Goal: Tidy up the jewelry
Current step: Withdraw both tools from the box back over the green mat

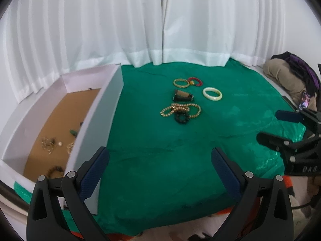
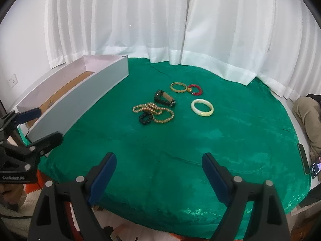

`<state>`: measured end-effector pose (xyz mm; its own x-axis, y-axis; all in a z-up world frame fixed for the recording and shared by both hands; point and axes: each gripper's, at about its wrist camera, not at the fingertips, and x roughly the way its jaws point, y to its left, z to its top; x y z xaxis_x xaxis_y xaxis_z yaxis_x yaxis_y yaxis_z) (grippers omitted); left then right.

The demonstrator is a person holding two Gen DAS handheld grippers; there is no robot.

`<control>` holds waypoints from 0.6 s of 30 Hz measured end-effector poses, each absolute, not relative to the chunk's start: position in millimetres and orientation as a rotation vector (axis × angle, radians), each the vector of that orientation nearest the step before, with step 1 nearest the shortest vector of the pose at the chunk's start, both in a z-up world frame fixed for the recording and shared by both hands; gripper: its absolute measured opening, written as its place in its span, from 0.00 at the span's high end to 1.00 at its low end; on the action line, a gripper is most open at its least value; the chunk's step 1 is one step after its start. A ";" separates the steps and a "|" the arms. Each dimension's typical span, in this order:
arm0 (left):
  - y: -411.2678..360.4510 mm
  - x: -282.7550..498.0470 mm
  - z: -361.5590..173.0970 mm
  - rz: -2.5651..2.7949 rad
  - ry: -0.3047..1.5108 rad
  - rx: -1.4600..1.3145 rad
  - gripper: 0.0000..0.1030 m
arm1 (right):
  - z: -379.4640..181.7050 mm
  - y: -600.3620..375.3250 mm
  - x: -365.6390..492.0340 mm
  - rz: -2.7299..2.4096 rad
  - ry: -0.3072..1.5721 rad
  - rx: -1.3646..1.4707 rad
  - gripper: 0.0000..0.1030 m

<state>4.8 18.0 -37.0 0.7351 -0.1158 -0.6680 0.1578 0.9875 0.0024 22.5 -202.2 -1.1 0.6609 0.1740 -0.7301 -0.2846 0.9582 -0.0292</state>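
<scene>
- My left gripper (image 1: 160,160) and right gripper (image 2: 158,166) both hang spread wide, holding nothing.
- Gold bead necklace (image 2: 154,111), black bracelet (image 2: 144,118) and white bangle (image 2: 202,107) lie right of the white box (image 2: 80,96).

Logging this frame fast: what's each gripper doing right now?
Left gripper: open, holding nothing, above the green cloth.
Right gripper: open, holding nothing, also above the cloth.
</scene>
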 end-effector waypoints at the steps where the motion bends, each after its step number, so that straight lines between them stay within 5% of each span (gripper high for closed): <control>1: 15.0 7.8 -39.1 -0.151 0.739 0.065 0.02 | -4.2 -204.1 23.7 0.270 0.813 -0.147 0.14; 18: -15.2 70.0 -82.8 -0.222 0.914 0.050 0.02 | -61.9 -264.1 56.5 0.232 0.899 -0.006 0.14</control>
<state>70.0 -15.2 -82.8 0.5895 -0.1695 -0.7898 0.2116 0.9760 -0.0515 56.5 -264.1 -61.9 0.5988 0.1973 -0.7762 -0.2024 0.9750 0.0917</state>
